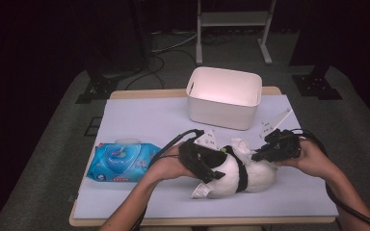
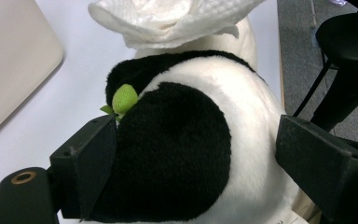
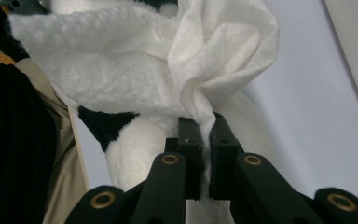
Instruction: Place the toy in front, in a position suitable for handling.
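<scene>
A black-and-white plush panda (image 1: 260, 177) lies on the pale table cover, near the front middle. My left gripper (image 1: 220, 167) straddles its body from the left. In the left gripper view the jaws of this gripper (image 2: 200, 140) stand wide, with both pads against the fur, beside a small green leaf (image 2: 123, 99). My right gripper (image 1: 256, 156) comes in from the right, shut on a crumpled white wipe (image 1: 241, 144). In the right gripper view the right gripper (image 3: 204, 126) pinches a fold of the wipe (image 3: 144, 60), which is draped over the panda (image 3: 135, 140).
A white plastic bin (image 1: 221, 114) stands at the back middle of the table. A blue pack of wet wipes (image 1: 120, 161) lies at the left. A white label (image 1: 200, 192) sticks out from the panda toward the table's front edge. Dark stands and cables lie on the floor behind.
</scene>
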{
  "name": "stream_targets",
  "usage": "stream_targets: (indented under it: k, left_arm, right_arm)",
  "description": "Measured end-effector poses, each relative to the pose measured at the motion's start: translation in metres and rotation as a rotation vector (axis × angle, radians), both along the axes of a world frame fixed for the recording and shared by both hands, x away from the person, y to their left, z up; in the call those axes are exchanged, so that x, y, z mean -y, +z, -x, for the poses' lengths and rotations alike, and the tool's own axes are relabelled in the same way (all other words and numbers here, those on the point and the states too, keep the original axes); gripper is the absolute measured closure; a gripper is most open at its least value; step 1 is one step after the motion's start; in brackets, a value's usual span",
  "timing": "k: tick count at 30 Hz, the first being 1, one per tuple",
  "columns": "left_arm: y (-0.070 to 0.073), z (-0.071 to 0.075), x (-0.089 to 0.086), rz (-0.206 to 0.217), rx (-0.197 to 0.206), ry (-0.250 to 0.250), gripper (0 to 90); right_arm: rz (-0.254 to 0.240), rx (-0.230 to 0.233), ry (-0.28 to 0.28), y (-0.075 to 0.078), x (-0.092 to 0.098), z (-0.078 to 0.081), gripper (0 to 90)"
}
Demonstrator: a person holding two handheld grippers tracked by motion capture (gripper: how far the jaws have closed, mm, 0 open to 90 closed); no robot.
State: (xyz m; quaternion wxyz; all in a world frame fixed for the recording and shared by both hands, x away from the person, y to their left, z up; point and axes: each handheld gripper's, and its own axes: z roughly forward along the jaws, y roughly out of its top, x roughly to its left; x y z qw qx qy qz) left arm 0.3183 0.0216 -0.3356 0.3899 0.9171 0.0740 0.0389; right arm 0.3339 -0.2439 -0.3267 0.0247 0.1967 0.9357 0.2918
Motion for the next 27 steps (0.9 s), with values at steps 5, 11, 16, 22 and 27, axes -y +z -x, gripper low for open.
stream_targets:
  k: [5, 11, 16, 22, 27]
  left_arm:
    - [0.001, 0.002, 0.001, -0.003, 0.016, 0.0, 12.6]
    - [0.001, -0.002, 0.005, 0.001, 0.04, 0.01, 13.9]
    - [0.002, -0.008, 0.009, 0.011, 0.048, 0.028, 14.1]
    - [0.002, -0.019, 0.01, 0.018, 0.048, 0.071, 14.0]
    - [-0.006, -0.022, 0.007, 0.044, 0.0, 0.062, 13.9]
  right_arm:
    - [-0.004, 0.0, -0.005, -0.001, 0.004, 0.0, 85.4]
    - [0.0, 0.004, -0.019, -0.003, 0.011, 0.007, 85.7]
    - [0.012, 0.016, -0.037, -0.005, 0.017, 0.012, 86.0]
    - [0.008, 0.012, -0.053, -0.008, 0.023, 0.015, 86.3]
    - [0.012, 0.008, -0.044, -0.009, 0.024, 0.02, 86.2]
